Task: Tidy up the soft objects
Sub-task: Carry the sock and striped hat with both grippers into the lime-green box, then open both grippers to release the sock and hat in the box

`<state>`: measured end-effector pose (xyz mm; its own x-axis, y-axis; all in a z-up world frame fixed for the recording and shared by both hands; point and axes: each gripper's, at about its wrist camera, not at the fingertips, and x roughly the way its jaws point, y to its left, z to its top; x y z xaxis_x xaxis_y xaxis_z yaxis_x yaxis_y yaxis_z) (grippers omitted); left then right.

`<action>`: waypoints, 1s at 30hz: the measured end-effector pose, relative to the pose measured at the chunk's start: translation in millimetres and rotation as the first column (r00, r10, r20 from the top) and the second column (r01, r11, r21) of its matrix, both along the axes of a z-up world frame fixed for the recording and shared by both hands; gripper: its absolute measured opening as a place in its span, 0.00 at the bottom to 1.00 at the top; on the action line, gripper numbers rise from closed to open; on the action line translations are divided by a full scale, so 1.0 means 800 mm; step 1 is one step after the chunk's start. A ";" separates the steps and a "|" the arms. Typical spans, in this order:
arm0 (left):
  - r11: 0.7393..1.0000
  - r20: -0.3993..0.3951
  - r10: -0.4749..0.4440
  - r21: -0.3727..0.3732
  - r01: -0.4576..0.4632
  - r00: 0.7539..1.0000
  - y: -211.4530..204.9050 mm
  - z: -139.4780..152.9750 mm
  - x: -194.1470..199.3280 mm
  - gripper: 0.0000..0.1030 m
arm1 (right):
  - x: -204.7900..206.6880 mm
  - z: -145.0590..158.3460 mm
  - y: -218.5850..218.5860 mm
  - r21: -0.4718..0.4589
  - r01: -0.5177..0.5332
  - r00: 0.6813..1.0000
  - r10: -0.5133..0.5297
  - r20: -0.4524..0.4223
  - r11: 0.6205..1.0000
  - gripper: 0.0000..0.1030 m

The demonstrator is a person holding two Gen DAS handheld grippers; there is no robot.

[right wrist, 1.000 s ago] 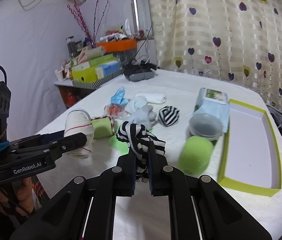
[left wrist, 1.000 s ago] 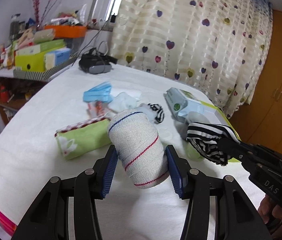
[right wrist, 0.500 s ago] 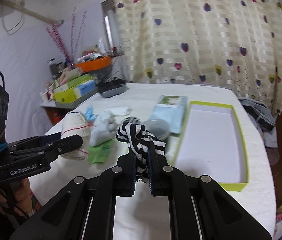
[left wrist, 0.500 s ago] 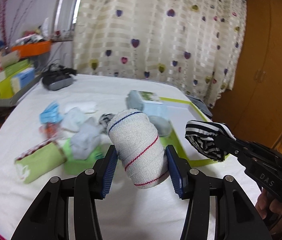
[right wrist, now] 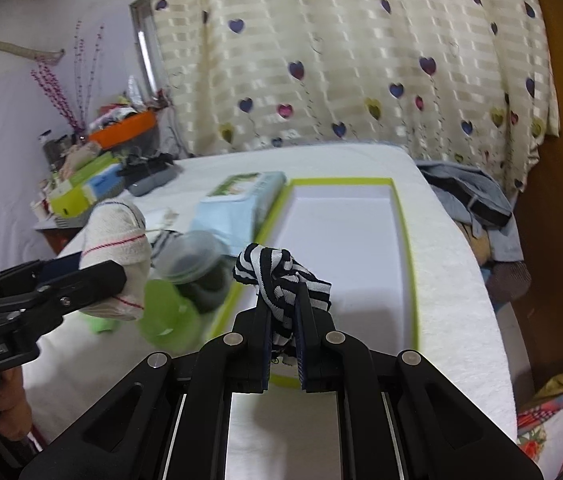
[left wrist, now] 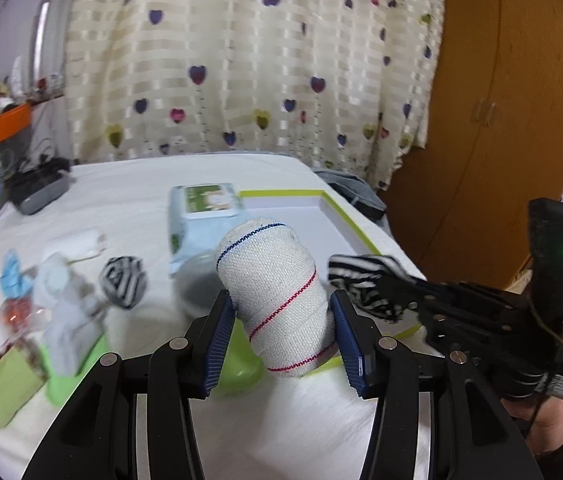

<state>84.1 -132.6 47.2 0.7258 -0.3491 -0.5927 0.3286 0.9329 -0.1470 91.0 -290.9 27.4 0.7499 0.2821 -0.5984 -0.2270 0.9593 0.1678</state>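
Left gripper [left wrist: 279,320] jaws stand wide; right gripper [right wrist: 283,312] jaws pinched.

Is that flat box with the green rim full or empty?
Empty, where visible. The right wrist view shows the green-rimmed box with only its bare white floor; the striped sock held over its near end hides a small part.

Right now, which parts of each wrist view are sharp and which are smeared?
Left wrist: tongs and bandage roll sharp; the socks on the table and the curtain motion-blurred, edges bent by fisheye. Right wrist: tongs and striped sock sharp; green cup and tub smeared; tray softer.
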 end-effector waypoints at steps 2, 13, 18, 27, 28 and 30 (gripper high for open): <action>1.000 -0.006 -0.021 0.014 0.021 1.000 -0.014 -0.003 0.010 0.47 | 0.010 -0.007 -0.009 -0.004 0.010 1.000 -0.010 -0.024 1.000 0.10; 0.994 -0.093 -0.089 0.057 0.095 0.992 -0.064 -0.037 0.050 0.47 | 0.024 -0.028 -0.042 -0.022 0.069 0.995 -0.070 -0.076 0.997 0.18; 0.992 -0.079 -0.107 0.065 0.113 0.991 -0.074 -0.039 0.055 0.47 | 0.020 -0.027 -0.048 -0.027 0.067 0.996 -0.069 -0.065 0.997 0.44; 0.991 -0.086 -0.118 0.048 0.122 0.989 -0.074 -0.036 0.050 0.47 | 0.006 -0.017 -0.051 -0.036 0.097 0.994 -0.099 -0.055 0.995 0.44; 0.991 -0.078 -0.119 0.045 0.123 0.990 -0.072 -0.033 0.046 0.47 | 0.003 -0.015 -0.051 -0.037 0.099 0.994 -0.101 -0.052 0.994 0.44; 0.991 -0.068 -0.120 0.045 0.123 0.990 -0.070 -0.029 0.042 0.47 | -0.003 -0.010 -0.049 -0.039 0.104 0.993 -0.106 -0.044 0.994 0.44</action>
<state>117.9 -188.7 24.1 0.6393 -0.4018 -0.6557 0.4310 0.8934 -0.1272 88.6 -329.9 19.7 0.7455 0.1806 -0.6416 -0.1174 0.9831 0.1403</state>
